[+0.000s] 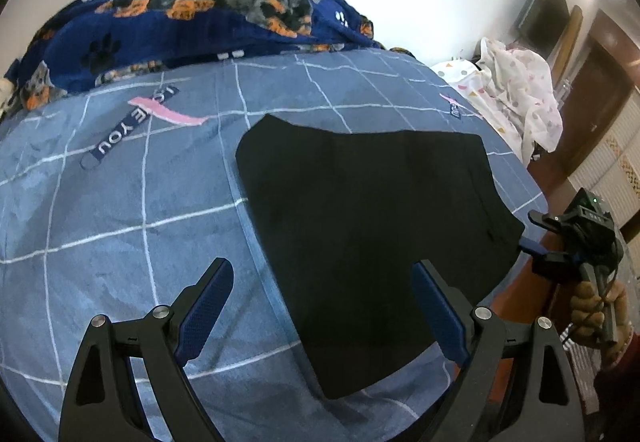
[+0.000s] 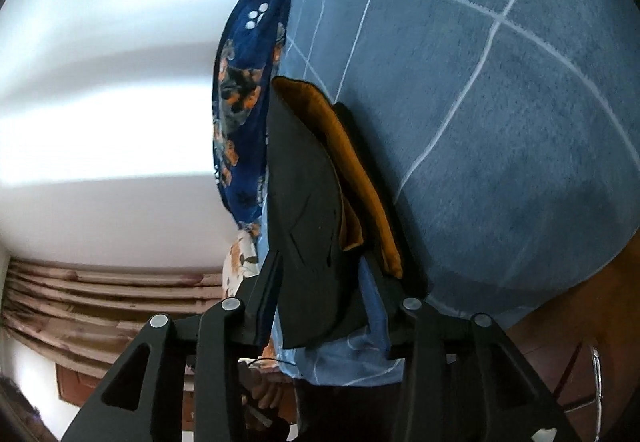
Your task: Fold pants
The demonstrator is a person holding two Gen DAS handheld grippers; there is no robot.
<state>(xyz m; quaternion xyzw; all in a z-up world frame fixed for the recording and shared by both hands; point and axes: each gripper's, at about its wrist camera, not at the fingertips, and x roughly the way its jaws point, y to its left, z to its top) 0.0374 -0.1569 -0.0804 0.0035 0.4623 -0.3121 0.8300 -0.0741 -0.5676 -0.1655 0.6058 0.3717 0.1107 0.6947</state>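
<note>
The left gripper (image 1: 324,306) hovers with its jaws spread wide and empty over the grid-patterned bedsheet (image 1: 120,209). Beside it the folded black pants (image 1: 360,222) lie flat (orange lining showing at one edge). The right gripper (image 2: 320,274) straddles the pants' right edge, jaws partly apart; whether they pinch it I cannot tell.

Your left black two-finger claw (image 1: 322,308) gapes wide and empty; your right black claw (image 2: 324,282) seems partly parted.
</note>
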